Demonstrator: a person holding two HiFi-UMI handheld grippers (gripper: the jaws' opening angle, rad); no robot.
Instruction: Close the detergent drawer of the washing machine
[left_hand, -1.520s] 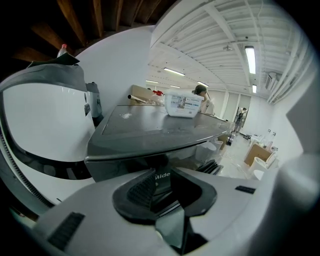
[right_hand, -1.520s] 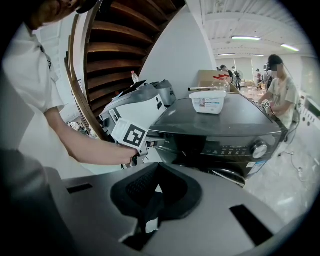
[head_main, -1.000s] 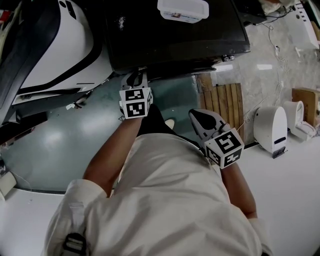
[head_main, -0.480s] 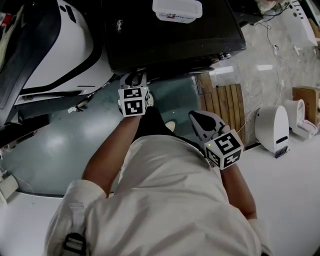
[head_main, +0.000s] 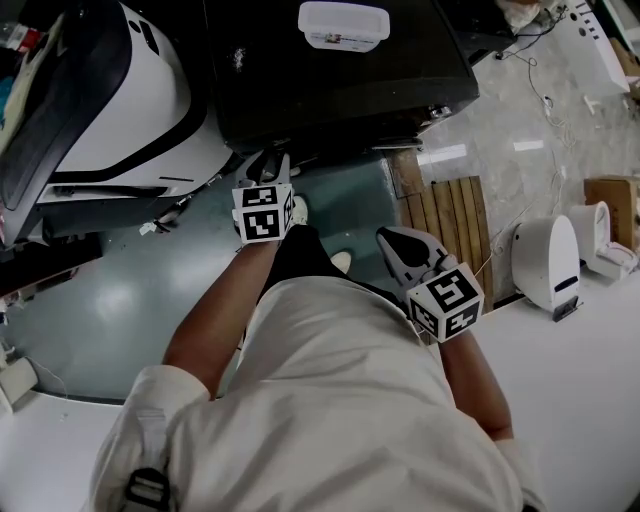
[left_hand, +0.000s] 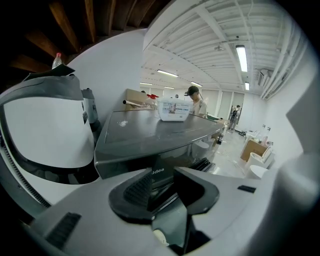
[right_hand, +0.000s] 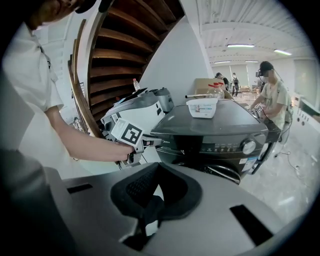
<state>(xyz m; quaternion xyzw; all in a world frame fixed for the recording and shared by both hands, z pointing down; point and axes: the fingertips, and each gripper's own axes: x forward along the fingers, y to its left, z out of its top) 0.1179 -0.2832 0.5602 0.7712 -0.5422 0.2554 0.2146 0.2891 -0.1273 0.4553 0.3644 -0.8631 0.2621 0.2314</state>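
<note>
The dark washing machine fills the top of the head view. Its detergent drawer front, with a brand label, looks level with the control panel. My left gripper points at that front left corner from just short of it. Its jaws are opening, and nothing is between them. From the right gripper view, the left gripper shows beside the drawer front. My right gripper hangs back near the person's body with its tips together, empty.
A white plastic box sits on the machine's lid. A large white and black appliance stands to the left. A wooden slatted mat and a white device lie on the floor to the right. A person stands behind the machine.
My left gripper has drawn back a little from the machine's front and its jaws stand wider apart. The right gripper has barely shifted.
</note>
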